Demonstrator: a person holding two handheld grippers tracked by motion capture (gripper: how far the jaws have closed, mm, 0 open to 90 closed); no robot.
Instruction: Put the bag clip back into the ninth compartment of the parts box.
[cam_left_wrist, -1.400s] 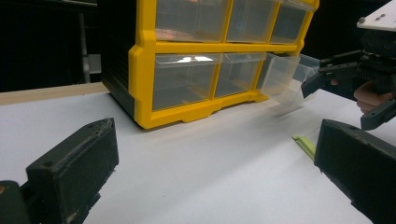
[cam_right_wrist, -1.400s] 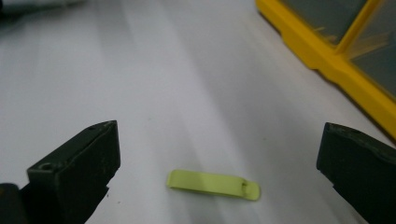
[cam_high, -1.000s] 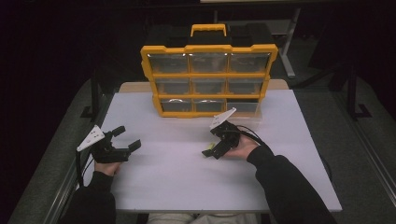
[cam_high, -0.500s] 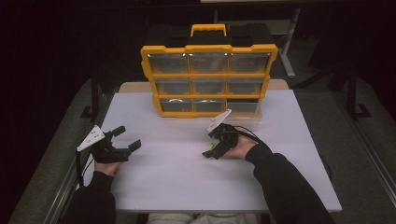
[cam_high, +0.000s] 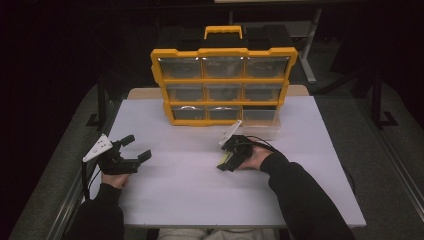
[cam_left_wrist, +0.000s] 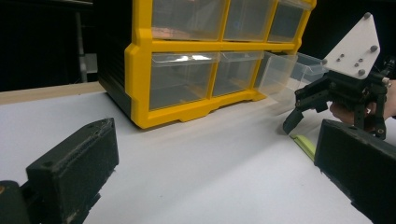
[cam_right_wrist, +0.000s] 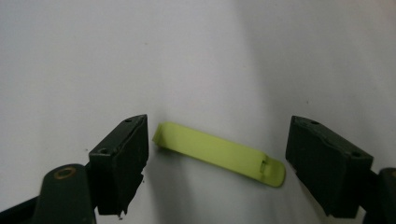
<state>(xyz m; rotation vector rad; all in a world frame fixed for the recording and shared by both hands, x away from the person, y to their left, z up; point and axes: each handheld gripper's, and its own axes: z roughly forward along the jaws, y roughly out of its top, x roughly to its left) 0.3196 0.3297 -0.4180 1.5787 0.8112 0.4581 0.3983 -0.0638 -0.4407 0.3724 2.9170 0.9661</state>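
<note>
With its jaws just closing around the yellow-green strip (cam_right_wrist: 219, 160) but not yet touching, the right gripper (cam_right_wrist: 217, 161) should stay centred, squeezing from nine and three o'clock until both pads grip it evenly.

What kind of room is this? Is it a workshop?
Probably a workshop or test bench. A yellow parts organizer with clear little drawers stands on a plain white table, one drawer pulled out. Each hand holds a black tool, and a yellow-green plastic strip lies on the table. All around is dark.

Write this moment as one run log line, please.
right gripper: jaws closing around yellow-green strip, not yet touching | left gripper: open, idle | drawer organizer: upright
</note>
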